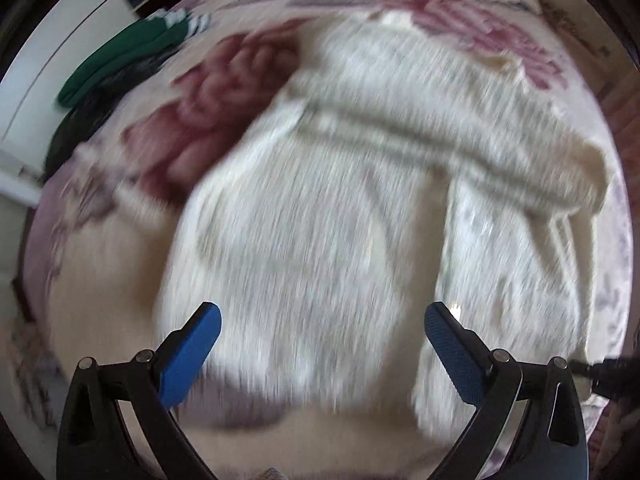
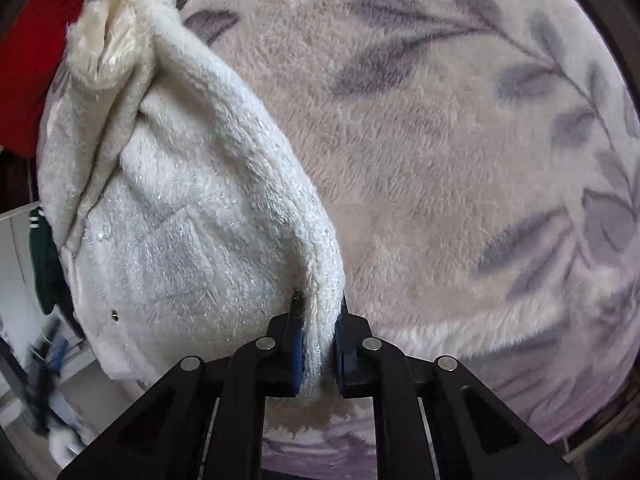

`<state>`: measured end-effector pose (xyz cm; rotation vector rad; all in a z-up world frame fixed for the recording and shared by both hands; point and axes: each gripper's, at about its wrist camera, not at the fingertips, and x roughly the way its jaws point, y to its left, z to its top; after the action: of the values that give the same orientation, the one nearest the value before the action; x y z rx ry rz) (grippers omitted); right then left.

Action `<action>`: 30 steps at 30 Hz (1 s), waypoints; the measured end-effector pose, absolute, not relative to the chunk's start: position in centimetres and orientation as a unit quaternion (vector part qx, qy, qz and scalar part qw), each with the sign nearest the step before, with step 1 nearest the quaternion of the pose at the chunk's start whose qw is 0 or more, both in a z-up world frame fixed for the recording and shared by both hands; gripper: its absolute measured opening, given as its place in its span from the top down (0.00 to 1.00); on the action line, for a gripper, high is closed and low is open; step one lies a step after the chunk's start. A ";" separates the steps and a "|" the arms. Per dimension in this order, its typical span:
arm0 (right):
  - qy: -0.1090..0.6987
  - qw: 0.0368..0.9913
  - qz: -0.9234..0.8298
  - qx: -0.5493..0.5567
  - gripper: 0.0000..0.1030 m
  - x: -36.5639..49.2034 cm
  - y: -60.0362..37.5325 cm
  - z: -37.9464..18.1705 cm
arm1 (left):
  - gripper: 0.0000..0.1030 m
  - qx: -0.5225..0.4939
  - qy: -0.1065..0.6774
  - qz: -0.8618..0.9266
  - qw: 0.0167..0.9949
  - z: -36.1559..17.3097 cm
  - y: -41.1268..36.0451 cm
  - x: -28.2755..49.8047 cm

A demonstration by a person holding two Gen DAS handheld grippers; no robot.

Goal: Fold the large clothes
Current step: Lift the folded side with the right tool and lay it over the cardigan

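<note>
Garment, white fluffy (image 1: 320, 200): lying spread on floral plush blanket (image 2: 440, 120), long axis running toward green clothing (image 1: 120, 60) and red fabric (image 2: 32, 60) at far edge. Right gripper (image 2: 319, 344) clamping garment's edge; left gripper (image 1: 322, 344) hovering above, jaws apart, empty. No writing legible.

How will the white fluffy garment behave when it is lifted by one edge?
The white garment will probably be floppy: where the right hand-held gripper pinches its edge, it hangs in soft folds. Its thick pile suggests some bulk, so it may sag. It seems unlikely to slip, since the fuzzy fabric sits squeezed between the pads.
</note>
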<state>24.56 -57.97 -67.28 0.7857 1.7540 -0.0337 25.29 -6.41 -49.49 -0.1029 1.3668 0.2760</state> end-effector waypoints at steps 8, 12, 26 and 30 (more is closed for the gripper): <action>0.751 0.550 0.061 0.359 0.53 27.0 -62.8 -66.6 | 0.00 -0.062 0.644 0.157 0.746 -50.5 -13.1 20.6; 0.733 0.564 0.073 0.374 0.42 30.1 -67.5 -63.9 | 0.00 -0.077 0.657 0.091 0.745 -52.0 -19.7 20.6; 0.692 0.575 0.164 0.403 0.42 56.4 -64.8 -67.9 | 0.00 -0.070 0.636 0.132 0.758 -54.8 -23.8 23.8; 0.718 0.515 0.154 0.443 0.57 58.2 -61.8 -72.1 | 0.00 -0.108 0.628 0.155 0.755 -54.6 -21.4 24.1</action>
<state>58.16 -61.80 -72.14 1.0631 1.7238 0.3694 24.06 -21.42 -54.57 -0.2345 1.3687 0.3390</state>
